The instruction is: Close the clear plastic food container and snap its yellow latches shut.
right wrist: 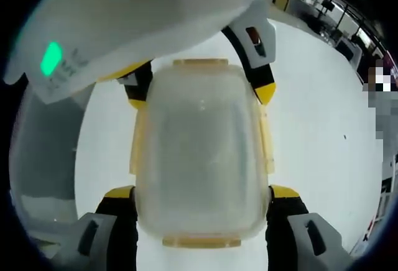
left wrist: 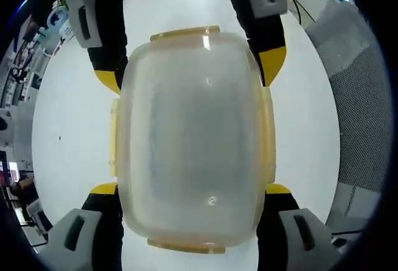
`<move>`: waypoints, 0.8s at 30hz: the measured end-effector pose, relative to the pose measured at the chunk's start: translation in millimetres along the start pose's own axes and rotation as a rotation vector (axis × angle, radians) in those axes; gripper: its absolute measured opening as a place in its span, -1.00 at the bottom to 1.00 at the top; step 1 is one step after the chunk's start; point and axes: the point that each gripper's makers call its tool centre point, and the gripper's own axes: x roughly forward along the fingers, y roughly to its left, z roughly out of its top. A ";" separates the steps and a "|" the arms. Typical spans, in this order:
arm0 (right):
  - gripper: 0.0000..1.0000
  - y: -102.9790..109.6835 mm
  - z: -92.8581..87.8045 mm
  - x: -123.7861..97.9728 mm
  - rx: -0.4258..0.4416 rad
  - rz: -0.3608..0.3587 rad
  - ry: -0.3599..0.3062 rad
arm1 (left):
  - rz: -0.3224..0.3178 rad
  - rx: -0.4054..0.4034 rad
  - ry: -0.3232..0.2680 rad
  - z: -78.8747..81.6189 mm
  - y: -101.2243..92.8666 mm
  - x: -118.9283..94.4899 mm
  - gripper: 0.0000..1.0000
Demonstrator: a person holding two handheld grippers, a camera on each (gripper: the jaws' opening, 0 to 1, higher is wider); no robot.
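Both the left claw (left wrist: 193,191) and the right claw (right wrist: 202,191) are gripping the clear rectangular plastic food container with yellow latches (left wrist: 193,134) above the white counter (left wrist: 68,128).

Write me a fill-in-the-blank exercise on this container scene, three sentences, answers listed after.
1. The latches along the edges of the clear container are coloured ____.
2. In the left gripper view, the left gripper has one jaw on each ____ of the container, and the right gripper faces it from the far end.
3. The container rests on a ____ table.

Missing words: yellow; side; white
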 end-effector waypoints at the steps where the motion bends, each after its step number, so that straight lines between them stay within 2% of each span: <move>1: 0.72 -0.1 0.2 0.1 -0.001 0.000 0.000 | 0.000 0.000 0.000 0.0 0.0 0.0 0.82; 9: 0.73 -0.6 1.2 -0.2 -0.003 -0.002 -0.005 | 0.000 0.004 0.010 -1.5 0.3 0.2 0.83; 14: 0.73 1.0 2.0 -0.7 -0.004 0.002 0.001 | -0.005 0.049 0.024 -5.0 -2.1 -0.3 0.84; 24: 0.68 2.0 2.1 -6.5 0.011 0.016 -0.012 | -0.032 0.008 0.006 -1.5 -2.3 -4.1 0.82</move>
